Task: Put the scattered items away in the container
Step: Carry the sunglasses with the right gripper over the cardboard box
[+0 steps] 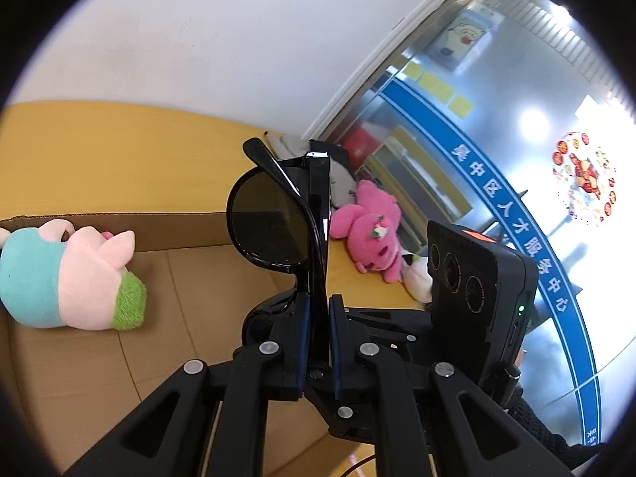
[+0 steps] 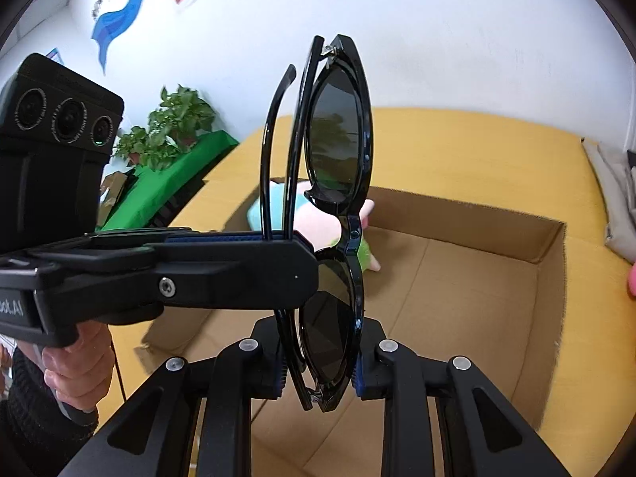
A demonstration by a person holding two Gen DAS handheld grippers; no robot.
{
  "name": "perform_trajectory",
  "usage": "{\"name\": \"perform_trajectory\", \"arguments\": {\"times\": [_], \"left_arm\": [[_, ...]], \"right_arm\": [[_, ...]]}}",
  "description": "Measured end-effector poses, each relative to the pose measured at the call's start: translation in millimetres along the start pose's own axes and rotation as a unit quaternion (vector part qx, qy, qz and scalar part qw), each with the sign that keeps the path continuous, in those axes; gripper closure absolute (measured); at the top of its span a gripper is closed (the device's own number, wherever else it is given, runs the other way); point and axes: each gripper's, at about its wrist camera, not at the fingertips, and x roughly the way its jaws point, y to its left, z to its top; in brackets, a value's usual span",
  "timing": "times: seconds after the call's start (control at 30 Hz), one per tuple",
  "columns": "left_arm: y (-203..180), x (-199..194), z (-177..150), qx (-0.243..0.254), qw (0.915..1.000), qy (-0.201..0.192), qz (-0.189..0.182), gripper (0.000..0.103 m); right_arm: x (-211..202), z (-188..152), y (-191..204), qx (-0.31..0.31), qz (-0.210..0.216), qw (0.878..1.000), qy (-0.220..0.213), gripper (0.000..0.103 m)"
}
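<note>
Left gripper (image 1: 318,342): clamped on folded black plastic sunglasses (image 1: 274,218).
Right gripper (image 2: 318,373): clamped on same sunglasses.
Position: above open brown cardboard box (image 2: 477,298).
Technique: lower well inside before letting go, clear of pink plush pig (image 1: 67,274).

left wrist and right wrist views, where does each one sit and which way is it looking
Left wrist: sits on the left tongs, looking forward and down over the cardboard box toward the glass wall; its own fingers clamp the sunglasses, and the right tongs' camera block shows.
Right wrist: sits on the right tongs, looking down into the cardboard box; its fingers grip the sunglasses, and the left tongs and a hand show.
Shared: sunglasses, box, pig plush, yellow sofa.
</note>
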Motion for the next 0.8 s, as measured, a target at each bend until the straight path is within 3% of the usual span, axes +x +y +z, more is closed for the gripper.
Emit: {"name": "perform_trajectory", "arguments": {"times": [0.3,0.8], "left_arm": [[53.6,51.6,11.7,-0.037,0.9985,0.039,0.013,0.095],[120.5,114.0,-0.6,-0.101,0.9878,0.11,0.044,0.094]], "right_arm": [[69.2,3.5,-49.7,0.048,0.007,0.998,0.046,0.077],[141.8,-9.4,-75.4,0.129,0.022,0.984,0.118,0.078]]}}
